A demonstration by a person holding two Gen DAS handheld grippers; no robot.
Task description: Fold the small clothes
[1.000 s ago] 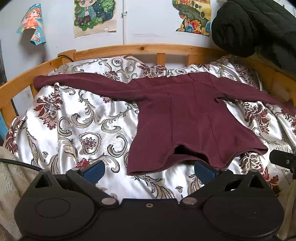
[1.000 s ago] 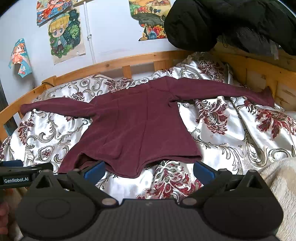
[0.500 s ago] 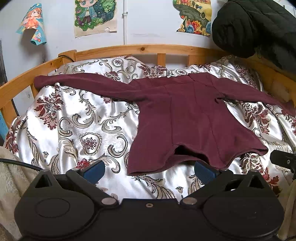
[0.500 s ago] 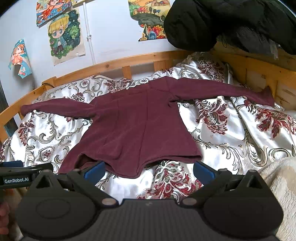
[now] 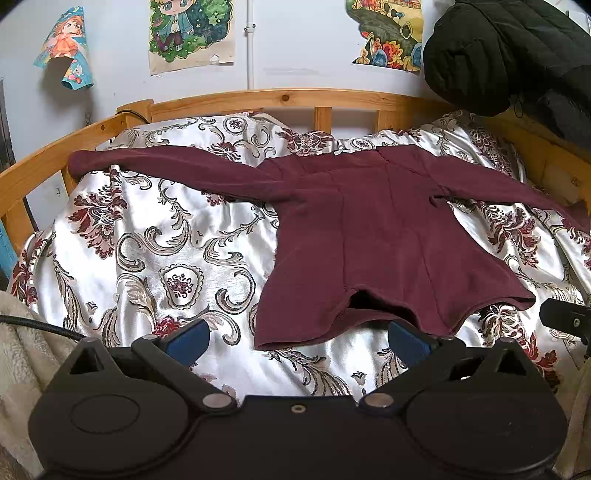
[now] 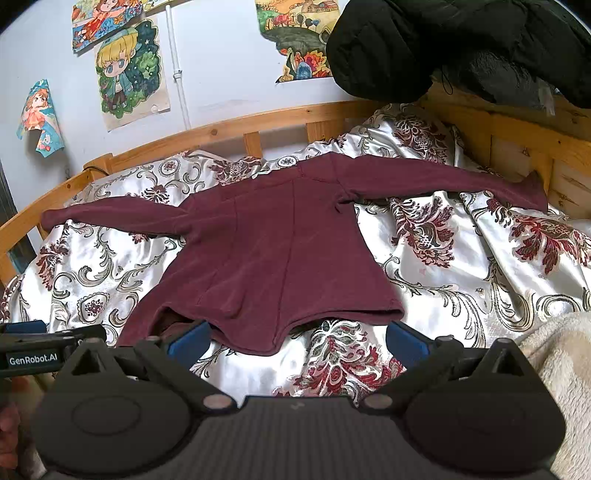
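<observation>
Nothing had visibly moved since the earlier frames: both claws and the garment kept their places. From the left wrist view, the left claw (image 5: 298, 338) hung low over the near edge of the bed, its blue-padded fingers (image 5: 188, 338) spread wide apart and holding nothing. Ahead of it the maroon long-sleeved top (image 5: 384, 236) lay flat on the floral satin bedspread (image 5: 147, 251), hem toward the camera and both sleeves stretched out to the sides, the left sleeve reaching almost to the wooden bed frame (image 5: 280, 96). The hem sat just beyond the fingertips, near the right-hand pad, not gripped. A black part of the right claw (image 5: 565, 319) showed at the right edge. A black padded jacket (image 5: 509, 55) hung at the upper right, and cartoon posters (image 5: 190, 33) were stuck on the pale wall. From the right wrist view, the right claw (image 6: 297, 338) also stood with its fingers (image 6: 404, 341) wide apart and empty, the top (image 6: 280, 254) lying just in front, its hem just past the left-hand pad. The right sleeve ran out to the frame (image 6: 517, 147) at the far side. A body of the left claw (image 6: 40, 350), printed GenRobot.AI, showed at the left edge, and a cream fleece blanket (image 6: 561, 369) lay at the lower right.
</observation>
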